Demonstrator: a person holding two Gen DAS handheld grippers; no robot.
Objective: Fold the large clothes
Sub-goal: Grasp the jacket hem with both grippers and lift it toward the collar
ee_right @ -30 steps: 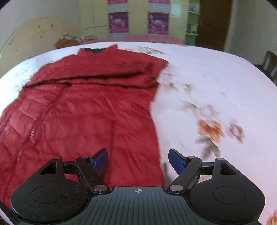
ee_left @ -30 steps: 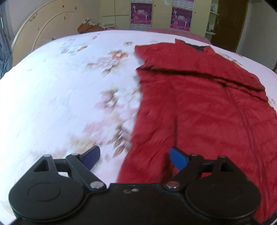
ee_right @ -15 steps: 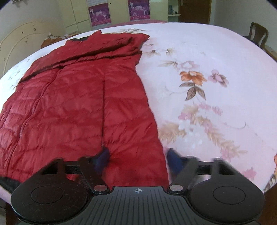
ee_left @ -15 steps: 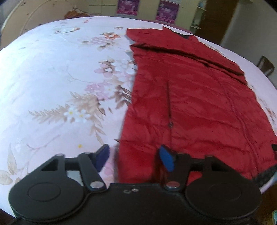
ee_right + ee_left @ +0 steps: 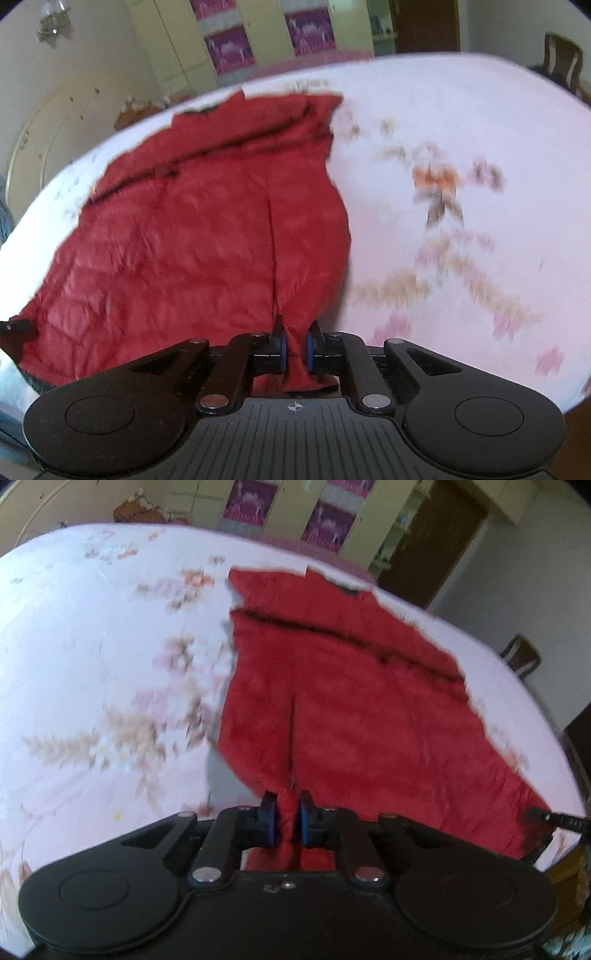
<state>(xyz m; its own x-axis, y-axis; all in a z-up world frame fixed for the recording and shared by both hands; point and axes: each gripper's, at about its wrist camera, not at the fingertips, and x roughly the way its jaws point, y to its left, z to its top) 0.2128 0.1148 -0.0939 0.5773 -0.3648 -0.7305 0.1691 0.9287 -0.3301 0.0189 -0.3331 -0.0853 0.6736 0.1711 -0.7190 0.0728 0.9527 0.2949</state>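
My left claw (image 5: 287, 819) has just been closing, and its blue pads (image 5: 305, 821) are now clamped tight on a gathered pinch of the red jacket (image 5: 343, 709) at its near hem, close to the left edge of the garment. The cloth rises in a small peak between the jaws, and a seam runs from that peak straight away toward the far end. My right claw (image 5: 295, 345) has just been closing too, and it grips a bunched fold of the same red jacket (image 5: 192, 236) at the near hem, close to the right edge; a loose tail of fabric hangs below the pads toward me.

Out from the claws, the jacket lies spread lengthwise on the bed (image 5: 92, 657), hem near me and collar at the far end (a dark lining shows at the neck). A dark crease crosses it up near the shoulders, where a sleeve looks folded over the body. The near corners are lifted off the sheet where I hold them; the rest lies flat. The sheet is pale pink with a flower print, bare to the left of the jacket in the left view and to the right in the right view.

Beyond the bed stand pale yellow wardrobe doors (image 5: 177, 48) with purple posters (image 5: 325, 524), a brown door (image 5: 428, 542), and a wooden chair (image 5: 561, 59) at the far right. Both views are blurred.
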